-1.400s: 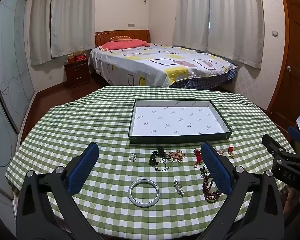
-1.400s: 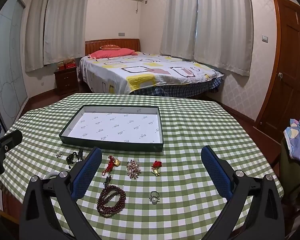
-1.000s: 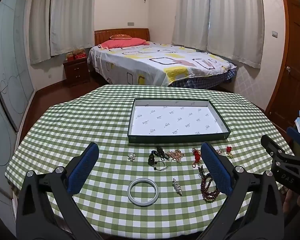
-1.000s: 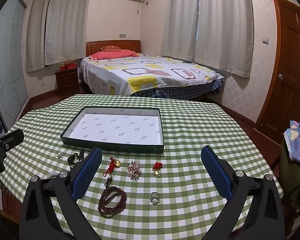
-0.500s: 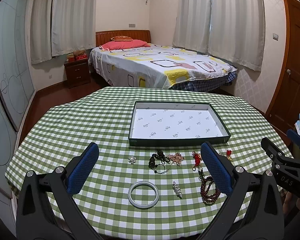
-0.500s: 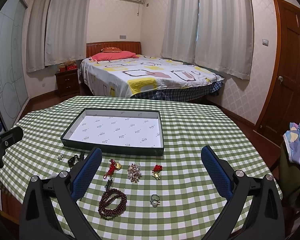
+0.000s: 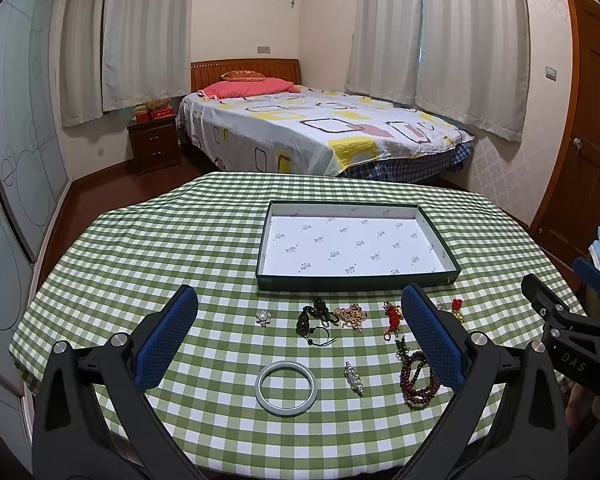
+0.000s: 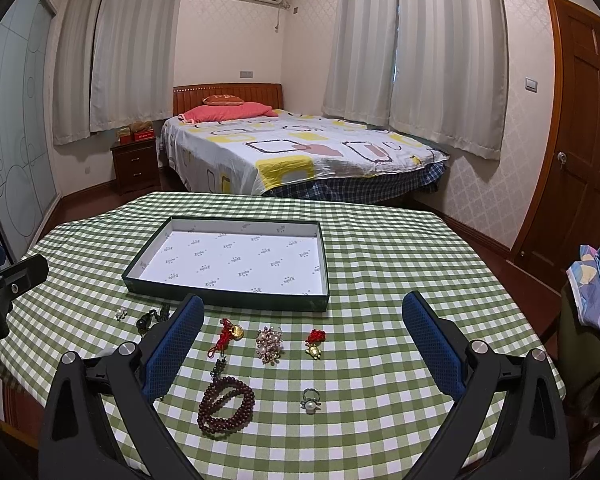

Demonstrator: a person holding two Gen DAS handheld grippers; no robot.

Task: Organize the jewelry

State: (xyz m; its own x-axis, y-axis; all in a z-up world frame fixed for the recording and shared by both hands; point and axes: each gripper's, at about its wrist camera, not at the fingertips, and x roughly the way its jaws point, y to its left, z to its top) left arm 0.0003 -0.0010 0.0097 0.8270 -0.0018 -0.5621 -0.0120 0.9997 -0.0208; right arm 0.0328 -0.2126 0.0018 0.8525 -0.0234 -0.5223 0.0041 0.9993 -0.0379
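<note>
Both our claws, left claw (image 7: 298, 336) and right claw (image 8: 300, 344), gape wide with nothing in them. Bangle (image 7: 286, 388) and beads (image 8: 225, 405) sit lowest in frame on the checked counter (image 7: 148, 264), tray (image 7: 440, 277) above with only paper lining, bed (image 8: 300, 148) up top.

A green-checked table (image 7: 148, 248) carries an open tray (image 7: 356, 283), a bangle (image 7: 286, 388) and scattered jewelry (image 8: 269, 345)

I see even, soft indoor light, sharp from near to far. Closed curtains (image 8: 440, 60) glow faintly. Shadows on the tablecloth (image 7: 180, 248) are weak. Fisheye bending curves the edges; corners go black.
</note>
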